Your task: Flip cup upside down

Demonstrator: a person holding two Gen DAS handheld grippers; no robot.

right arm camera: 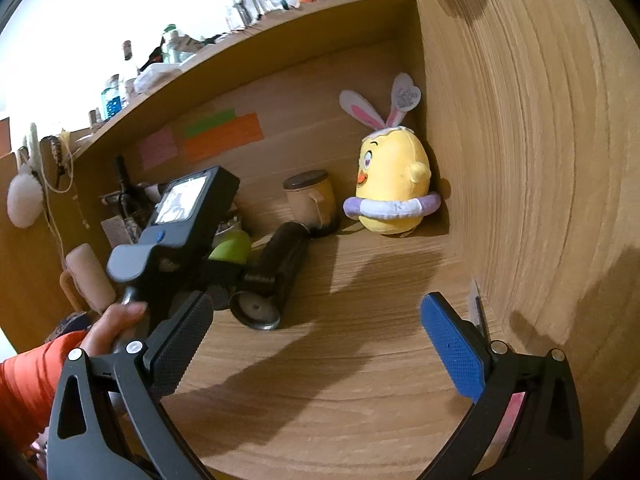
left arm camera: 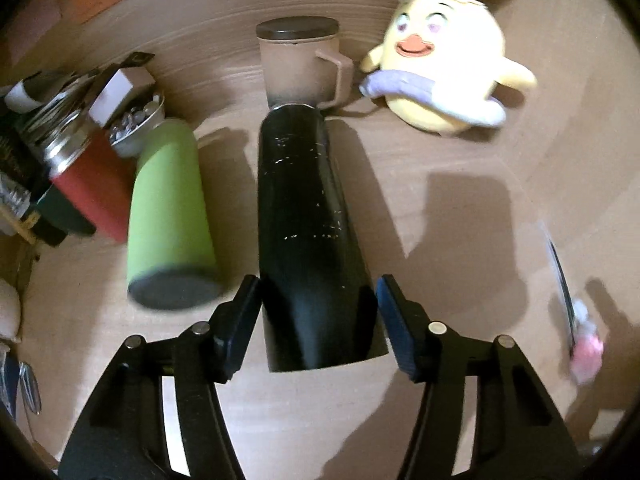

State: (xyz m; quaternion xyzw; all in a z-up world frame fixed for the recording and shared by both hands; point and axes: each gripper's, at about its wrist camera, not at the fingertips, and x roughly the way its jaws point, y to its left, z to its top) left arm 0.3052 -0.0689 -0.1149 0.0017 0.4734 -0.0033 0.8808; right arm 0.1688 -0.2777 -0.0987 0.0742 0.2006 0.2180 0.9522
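A tall black cup [left arm camera: 308,236] lies on its side on the wooden desk, its near end between the fingers of my left gripper [left arm camera: 316,320]. The jaws are open on both sides of it, with small gaps. In the right wrist view the same black cup [right arm camera: 276,272] lies with its round end toward the camera, and the left gripper body [right arm camera: 180,232] sits over it in a person's hand. My right gripper [right arm camera: 316,344] is open and empty above bare desk, right of the cup.
A beige mug with a dark lid [left arm camera: 304,68] stands just behind the black cup. A green bottle [left arm camera: 168,216] and a red one [left arm camera: 96,188] lie left of it. A yellow plush chick [left arm camera: 444,68] sits back right. Wooden walls [right arm camera: 540,160] close in behind and right.
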